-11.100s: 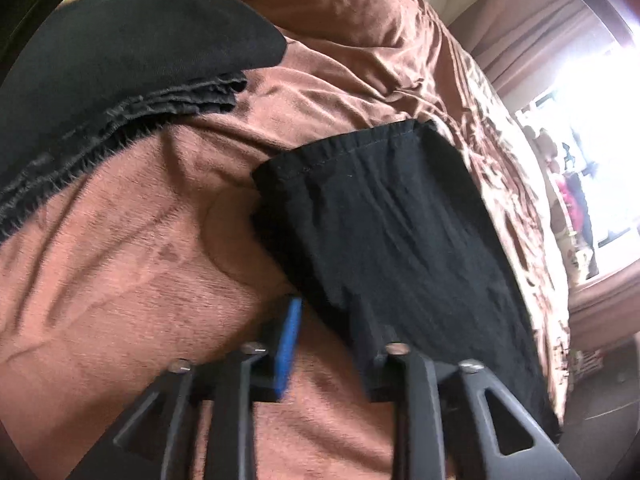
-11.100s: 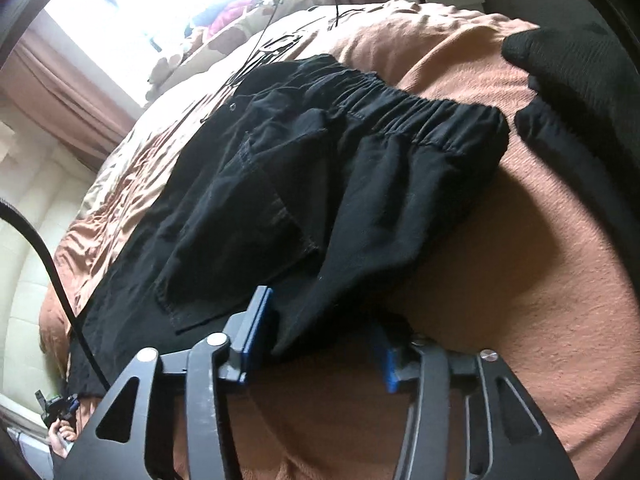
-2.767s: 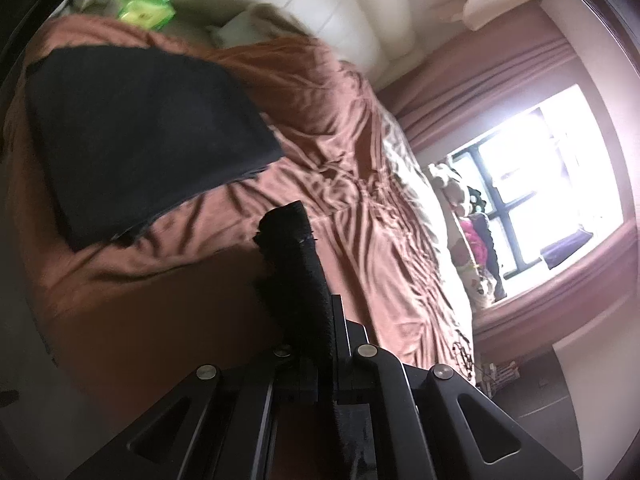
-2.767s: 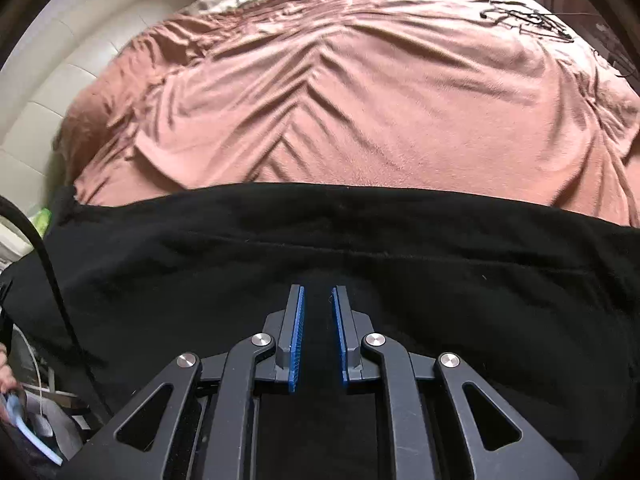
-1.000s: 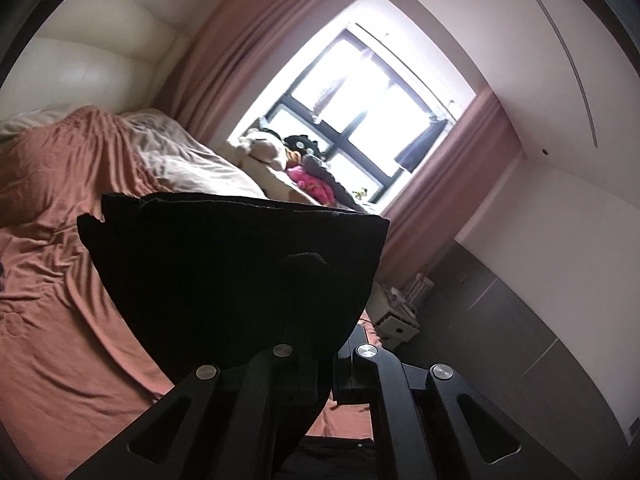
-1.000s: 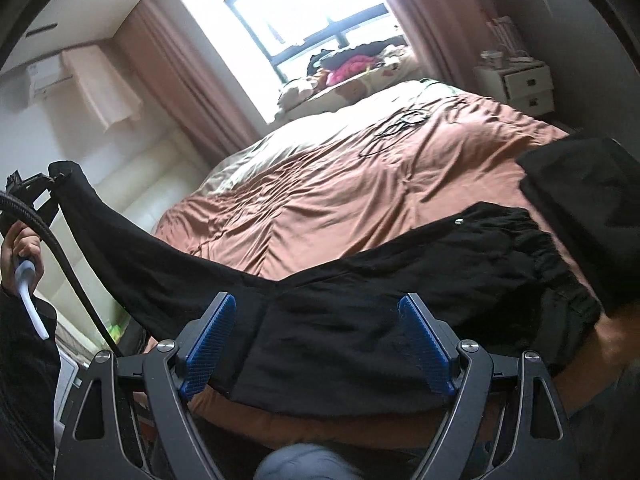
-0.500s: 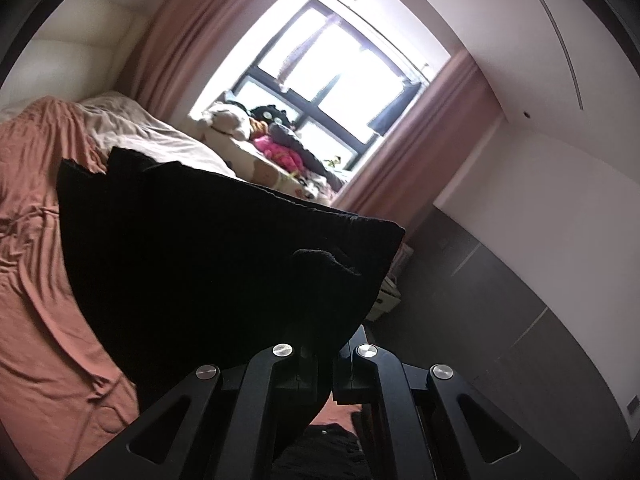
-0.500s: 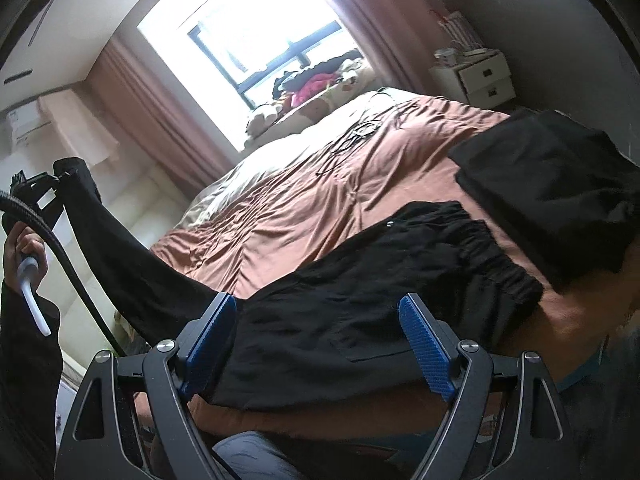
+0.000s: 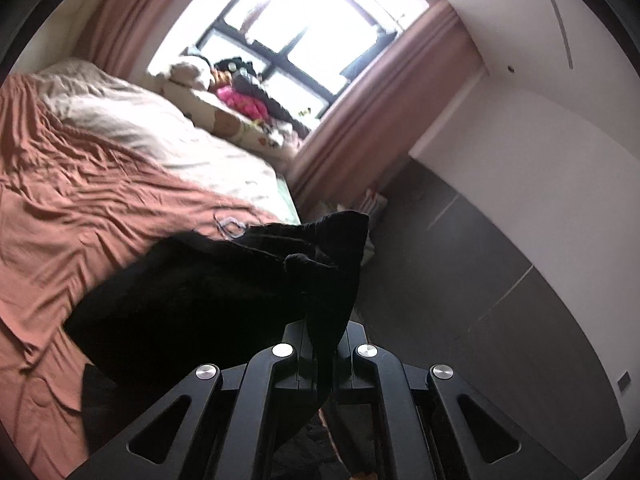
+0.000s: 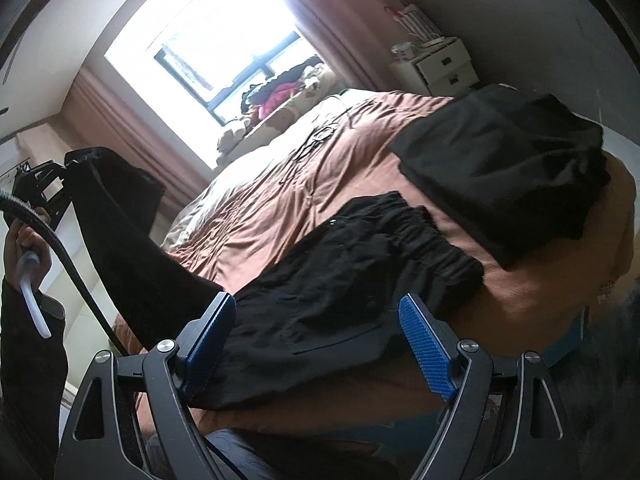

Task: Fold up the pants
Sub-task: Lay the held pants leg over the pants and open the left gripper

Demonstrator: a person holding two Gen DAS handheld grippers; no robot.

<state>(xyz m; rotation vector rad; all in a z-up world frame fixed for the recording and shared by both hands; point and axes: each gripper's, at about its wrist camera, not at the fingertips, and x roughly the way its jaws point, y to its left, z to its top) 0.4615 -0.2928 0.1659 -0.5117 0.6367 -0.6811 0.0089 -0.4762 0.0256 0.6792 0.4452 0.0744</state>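
**Left jaws clamped on the leg end, right jaws wide and empty**

Left gripper [image 9: 320, 364]: jaws pinched together on a bunch of black cloth, the hem end of the black pants [image 10: 344, 280]. Right gripper [image 10: 316, 344]: jaws well apart, nothing between the blue pads [image 10: 426, 348], held over the near edge of the bed [image 10: 280, 200].

Where the pants are: waistband and seat lie flat on the brown bedspread, elastic waist toward a separate pile of dark folded clothes [image 10: 504, 168]. The leg end rises off the bed to the left gripper, hanging in a slack sweep.

Handling, judged: soft, light woven cloth, no stiffness; it sags and bunches wherever unsupported. Matte, not slippery, not fragile. A single-point pinch lets the hem collapse into a rope, so corners will not line up by themselves.

Where to take hold: the free right jaws suit the other hem corner or the crotch fold line, gripping through all layers near an edge seam. The gathered waistband is thickest and should hold best.
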